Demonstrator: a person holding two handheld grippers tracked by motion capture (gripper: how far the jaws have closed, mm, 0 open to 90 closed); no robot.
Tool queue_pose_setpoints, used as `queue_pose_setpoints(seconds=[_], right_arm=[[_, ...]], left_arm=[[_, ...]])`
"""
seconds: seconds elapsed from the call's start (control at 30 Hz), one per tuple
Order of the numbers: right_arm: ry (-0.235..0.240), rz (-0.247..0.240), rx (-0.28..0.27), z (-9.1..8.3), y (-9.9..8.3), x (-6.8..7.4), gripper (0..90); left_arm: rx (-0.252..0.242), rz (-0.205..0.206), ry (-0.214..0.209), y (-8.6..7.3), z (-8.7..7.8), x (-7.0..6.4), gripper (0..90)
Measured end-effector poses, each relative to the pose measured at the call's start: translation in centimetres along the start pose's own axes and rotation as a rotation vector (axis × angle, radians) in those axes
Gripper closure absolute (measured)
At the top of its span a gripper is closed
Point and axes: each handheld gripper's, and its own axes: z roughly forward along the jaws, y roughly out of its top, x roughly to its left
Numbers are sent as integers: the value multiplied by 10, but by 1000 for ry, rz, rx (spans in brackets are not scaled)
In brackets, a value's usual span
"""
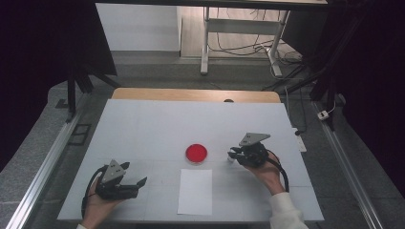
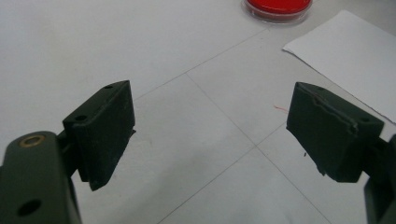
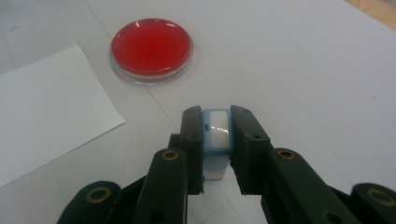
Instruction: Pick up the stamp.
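A round clear dish with red filling [image 1: 196, 153] sits near the middle of the white table; it also appears as the red dish [image 3: 151, 48] and the dish [image 2: 277, 7]. A white paper sheet [image 1: 195, 191] lies just in front of it. My right gripper [image 3: 218, 116] is shut on a small pale-blue and white block [image 3: 218, 135], held just above the table right of the dish; in the high view the right gripper [image 1: 233, 154] points left. My left gripper [image 2: 210, 121] stands open with nothing between its jaws, at the front left as the left gripper [image 1: 138, 183].
The white table cover [image 1: 143, 129] has a wooden edge [image 1: 196, 94] at the back. Metal rails run along both sides, and a desk frame [image 1: 239, 33] with cables stands beyond the table on the floor.
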Motion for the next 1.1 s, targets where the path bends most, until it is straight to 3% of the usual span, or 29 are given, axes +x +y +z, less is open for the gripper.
queue_pose_setpoints(seconds=[0.5,0.83,1.1], right_arm=[[-30,97,-139,-27,2,3,759],[-19,109,-181,-37,3,14,759],[-5,88,-191,-41,3,25,758]], left_arm=[[0,-3,5,0,1,0,155],[5,3,11,0,2,-1,156],[8,6,10,1,3,-2,156]])
